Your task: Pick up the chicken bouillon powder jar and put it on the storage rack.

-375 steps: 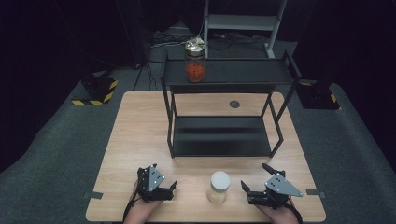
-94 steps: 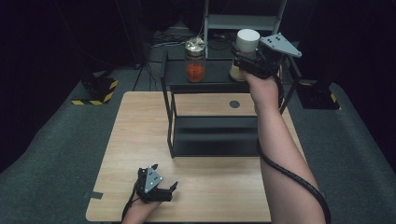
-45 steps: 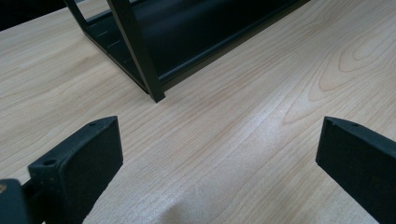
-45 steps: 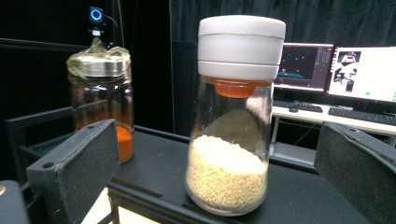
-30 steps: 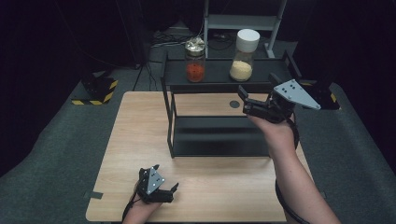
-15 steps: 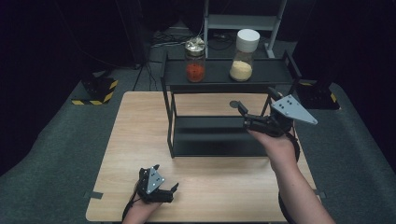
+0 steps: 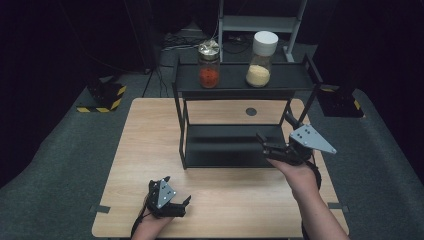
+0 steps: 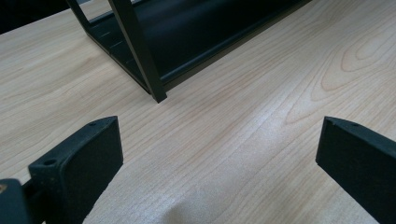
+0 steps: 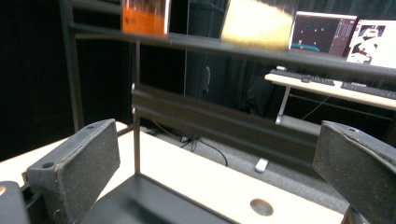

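Two tongs stand open and empty: our right tongs (image 7: pixel 274 148) hang over the rack's lower shelf (image 7: pixel 225 145), while our left tongs (image 7: pixel 172 200) rest low at the tabletop's (image 7: pixel 150 130) near edge. From the right tongs, the white-lidded jar (image 7: pixel 262 59) stands upright above and beyond, on the top shelf (image 7: pixel 232 80) beside the red-filled jar (image 7: pixel 209 63). We judge the right hand much the nearer to it.
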A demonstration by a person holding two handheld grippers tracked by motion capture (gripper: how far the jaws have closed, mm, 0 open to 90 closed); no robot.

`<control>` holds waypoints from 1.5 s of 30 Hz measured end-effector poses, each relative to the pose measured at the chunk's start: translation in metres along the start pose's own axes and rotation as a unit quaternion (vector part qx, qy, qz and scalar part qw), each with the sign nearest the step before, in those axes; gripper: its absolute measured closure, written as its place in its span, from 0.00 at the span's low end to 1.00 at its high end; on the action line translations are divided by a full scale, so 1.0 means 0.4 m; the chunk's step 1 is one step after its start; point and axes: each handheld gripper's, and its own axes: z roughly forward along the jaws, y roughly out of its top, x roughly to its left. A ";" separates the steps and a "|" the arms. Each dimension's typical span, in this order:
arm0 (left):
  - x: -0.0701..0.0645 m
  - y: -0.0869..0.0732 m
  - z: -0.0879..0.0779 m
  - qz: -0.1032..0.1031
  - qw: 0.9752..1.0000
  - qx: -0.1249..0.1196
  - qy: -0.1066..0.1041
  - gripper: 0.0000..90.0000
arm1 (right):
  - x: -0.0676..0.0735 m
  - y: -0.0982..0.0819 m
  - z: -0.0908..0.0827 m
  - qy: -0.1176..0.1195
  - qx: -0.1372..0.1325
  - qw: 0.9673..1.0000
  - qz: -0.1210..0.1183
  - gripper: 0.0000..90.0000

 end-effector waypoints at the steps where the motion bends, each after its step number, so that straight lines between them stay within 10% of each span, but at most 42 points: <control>1: 0.000 0.000 0.000 0.000 1.000 0.000 0.000 0.01 | 0.001 -0.011 -0.003 0.001 0.004 1.000 0.000 0.00; 35: -0.023 0.006 0.002 0.022 1.000 0.007 0.012 0.01 | 0.049 -0.337 -0.063 -0.003 0.149 0.989 0.008 0.00; 45: -0.035 0.012 0.005 0.035 0.999 0.014 0.018 0.01 | 0.059 -0.336 -0.081 -0.017 0.196 0.980 -0.024 0.00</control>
